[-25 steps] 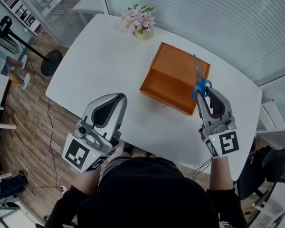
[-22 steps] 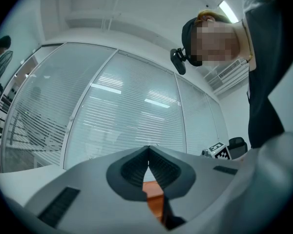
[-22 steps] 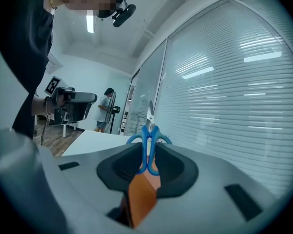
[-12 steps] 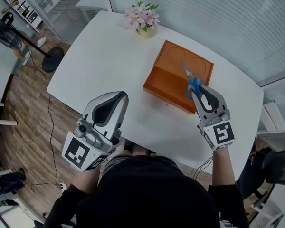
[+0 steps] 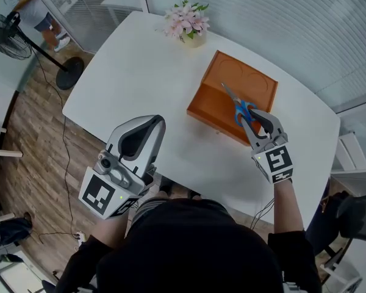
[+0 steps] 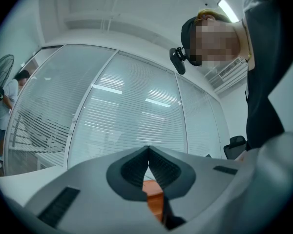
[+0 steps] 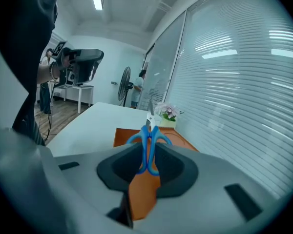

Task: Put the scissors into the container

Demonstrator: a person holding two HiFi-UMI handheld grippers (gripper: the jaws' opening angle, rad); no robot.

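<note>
Now: pinching scissors by blue handles with right gripper, blades forward and tilted down over orange container. Suited, by judgement, to lowering tips-first inside. Not yet released; hard to tell whether touching container floor. Holding left gripper pressed together, empty, back by near edge of table, out of way. Flower pot beyond container, well apart, no obstacle.

White table bearing orange container and potted pink flowers
</note>
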